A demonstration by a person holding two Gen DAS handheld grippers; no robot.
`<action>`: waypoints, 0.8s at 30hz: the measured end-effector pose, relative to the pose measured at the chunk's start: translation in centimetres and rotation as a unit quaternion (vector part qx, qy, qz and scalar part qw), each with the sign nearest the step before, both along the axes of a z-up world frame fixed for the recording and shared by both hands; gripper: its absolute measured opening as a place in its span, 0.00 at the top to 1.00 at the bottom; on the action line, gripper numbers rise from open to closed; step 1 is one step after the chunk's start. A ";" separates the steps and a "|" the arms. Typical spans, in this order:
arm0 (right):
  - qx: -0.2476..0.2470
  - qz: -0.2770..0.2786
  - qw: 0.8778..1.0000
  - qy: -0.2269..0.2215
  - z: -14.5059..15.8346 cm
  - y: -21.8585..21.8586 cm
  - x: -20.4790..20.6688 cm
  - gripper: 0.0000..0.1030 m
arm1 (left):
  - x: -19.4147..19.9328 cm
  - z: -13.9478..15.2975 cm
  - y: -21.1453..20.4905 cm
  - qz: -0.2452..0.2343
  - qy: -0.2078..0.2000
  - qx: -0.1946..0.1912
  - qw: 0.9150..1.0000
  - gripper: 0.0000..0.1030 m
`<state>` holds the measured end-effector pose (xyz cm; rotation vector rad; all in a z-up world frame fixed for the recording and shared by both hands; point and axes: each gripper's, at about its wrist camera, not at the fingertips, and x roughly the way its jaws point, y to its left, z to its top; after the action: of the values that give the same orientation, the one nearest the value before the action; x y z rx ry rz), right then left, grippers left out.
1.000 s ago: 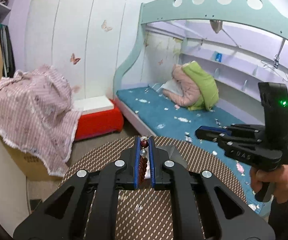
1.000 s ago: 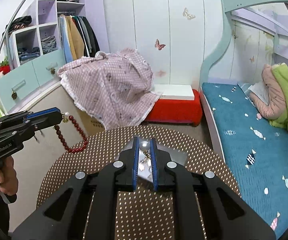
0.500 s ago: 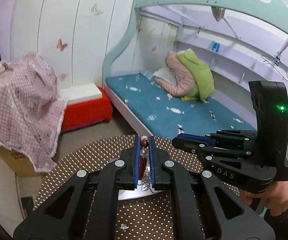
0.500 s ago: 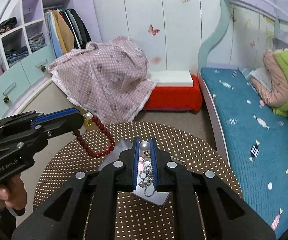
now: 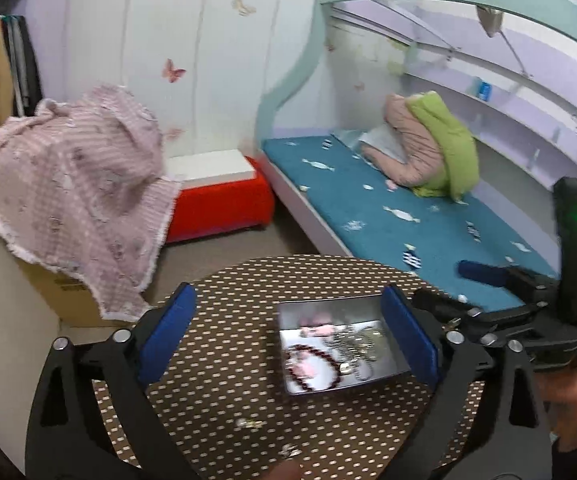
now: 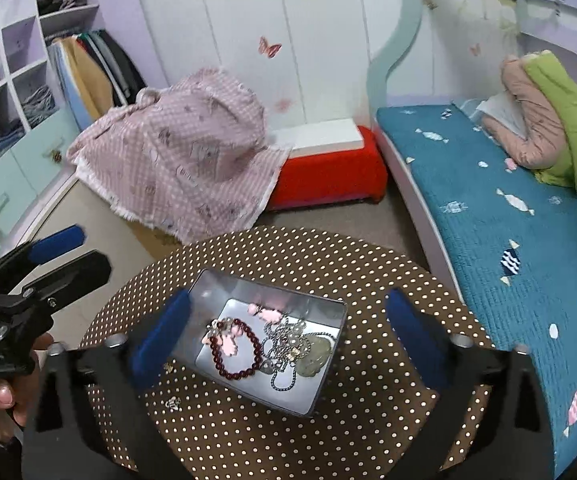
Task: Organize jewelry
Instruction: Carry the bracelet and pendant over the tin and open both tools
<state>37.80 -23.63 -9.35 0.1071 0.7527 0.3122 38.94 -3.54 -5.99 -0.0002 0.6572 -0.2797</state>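
Note:
A shiny metal tin stands on a round brown dotted table. Inside lie a dark red bead bracelet, a silver chain with a pale green pendant, and pink pieces. My right gripper is open, jaws wide, above the tin. My left gripper is open and empty over the table, with the tin toward its right jaw. The left gripper also shows at the left of the right wrist view. Two small loose trinkets lie on the table beside the tin.
A pink checked cloth covers a cardboard box left of the table. A red and white bench stands behind. A bed with a blue cover runs along the right. Wardrobe shelves are at far left.
Both grippers have opened wide. The red bead bracelet left my left gripper and the chain left my right gripper; both now lie in the tin. Both views tilted down toward the table.

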 end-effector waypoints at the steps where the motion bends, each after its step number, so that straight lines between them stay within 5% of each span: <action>1: -0.003 -0.004 1.000 -0.001 0.1 0.0 -0.2 0.07 | -0.4 0.1 0.3 0.009 -0.005 0.006 1.000 0.06; 24: -0.003 -0.052 0.990 -0.131 7.7 0.8 -10.3 0.07 | -12.0 5.9 6.1 0.097 -0.102 0.000 0.990 0.05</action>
<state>27.46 -22.87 -1.67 0.0984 0.4860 0.2188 26.93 2.51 -0.13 -0.0347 0.4494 -0.0894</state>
